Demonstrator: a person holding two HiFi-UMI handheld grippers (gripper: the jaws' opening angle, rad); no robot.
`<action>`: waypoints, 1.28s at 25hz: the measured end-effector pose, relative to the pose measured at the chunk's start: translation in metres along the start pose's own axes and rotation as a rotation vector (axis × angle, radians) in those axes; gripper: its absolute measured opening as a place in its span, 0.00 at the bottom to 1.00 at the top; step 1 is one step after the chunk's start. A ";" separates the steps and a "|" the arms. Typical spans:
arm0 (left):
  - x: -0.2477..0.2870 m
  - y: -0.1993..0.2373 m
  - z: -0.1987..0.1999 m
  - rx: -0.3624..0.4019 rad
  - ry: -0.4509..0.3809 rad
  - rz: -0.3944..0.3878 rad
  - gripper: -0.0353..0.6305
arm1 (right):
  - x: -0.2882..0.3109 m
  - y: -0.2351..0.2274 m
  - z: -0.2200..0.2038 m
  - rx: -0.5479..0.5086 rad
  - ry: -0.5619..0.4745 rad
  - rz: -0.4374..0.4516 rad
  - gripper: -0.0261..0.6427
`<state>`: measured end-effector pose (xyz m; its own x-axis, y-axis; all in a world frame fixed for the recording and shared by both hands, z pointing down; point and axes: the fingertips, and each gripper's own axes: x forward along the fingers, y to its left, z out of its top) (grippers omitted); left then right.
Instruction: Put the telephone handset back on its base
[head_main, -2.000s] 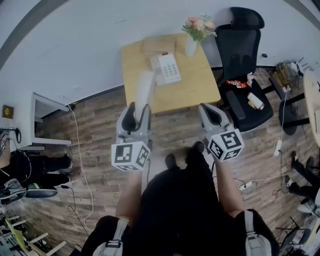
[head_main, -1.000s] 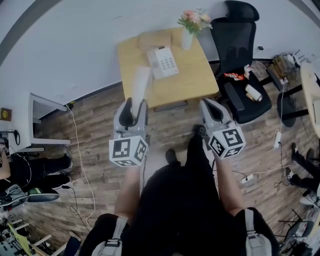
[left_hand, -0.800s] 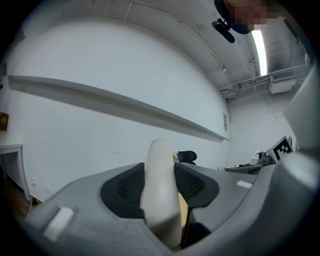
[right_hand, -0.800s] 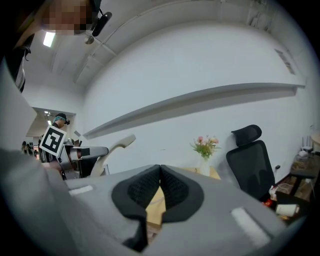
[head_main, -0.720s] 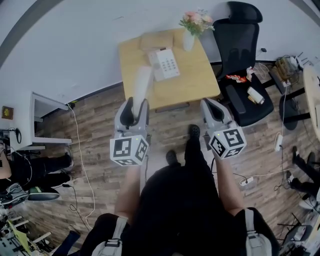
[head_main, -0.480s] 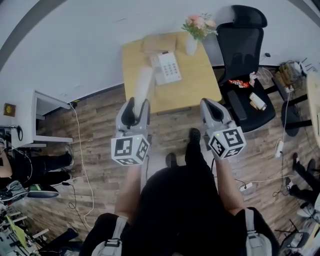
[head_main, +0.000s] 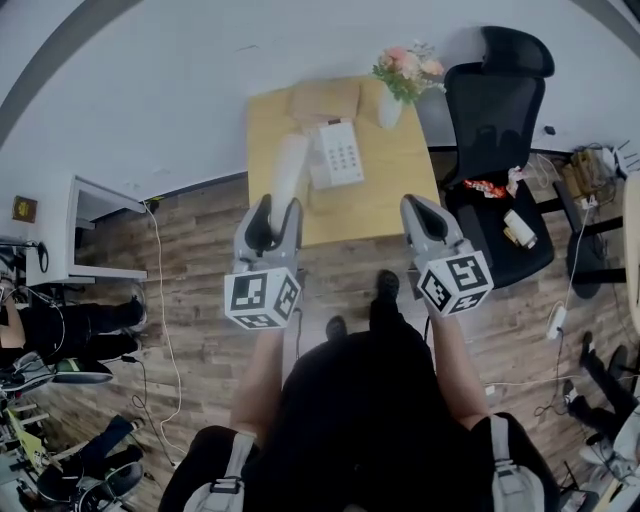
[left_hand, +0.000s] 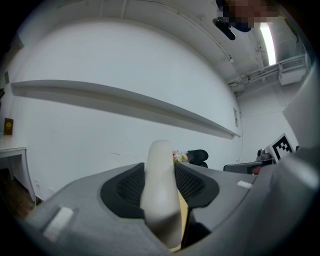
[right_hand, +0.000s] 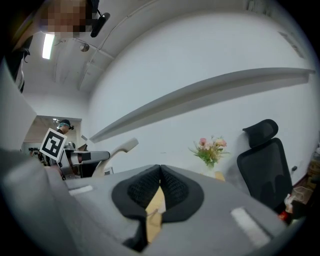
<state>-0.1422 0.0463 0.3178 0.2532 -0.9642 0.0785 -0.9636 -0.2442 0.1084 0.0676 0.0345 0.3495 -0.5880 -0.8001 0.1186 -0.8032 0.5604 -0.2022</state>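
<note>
My left gripper (head_main: 274, 213) is shut on a white telephone handset (head_main: 288, 168), which sticks up and forward from between the jaws toward the desk; the left gripper view shows the handset (left_hand: 159, 192) clamped between the black pads. The white telephone base (head_main: 336, 154) with its keypad lies on a small wooden desk (head_main: 385, 190) ahead, its cradle side bare. My right gripper (head_main: 420, 216) hangs beside the desk's near edge, shut and empty, its pads (right_hand: 160, 190) touching. The left gripper (right_hand: 95, 156) with the handset also shows in the right gripper view.
A vase of pink flowers (head_main: 398, 80) stands at the desk's far right corner, a flat tan box (head_main: 324, 100) behind the phone. A black office chair (head_main: 500, 130) sits right of the desk. Cables run over the wooden floor; a white cabinet (head_main: 90, 235) stands left.
The desk and room have shifted slightly in the head view as the person moves; both grippers keep their hold and pose, the handset still clamped in the left one.
</note>
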 end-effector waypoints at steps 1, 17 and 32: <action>0.007 -0.001 0.000 -0.001 0.002 0.006 0.35 | 0.004 -0.006 0.002 0.000 0.002 0.006 0.04; 0.094 -0.026 -0.012 -0.006 0.042 0.133 0.35 | 0.062 -0.094 0.018 0.004 0.043 0.143 0.04; 0.131 -0.029 -0.051 -0.004 0.124 0.268 0.35 | 0.095 -0.131 0.003 0.021 0.108 0.253 0.04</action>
<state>-0.0773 -0.0674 0.3756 -0.0012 -0.9743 0.2253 -0.9973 0.0179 0.0719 0.1175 -0.1153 0.3846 -0.7771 -0.6074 0.1647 -0.6283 0.7336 -0.2589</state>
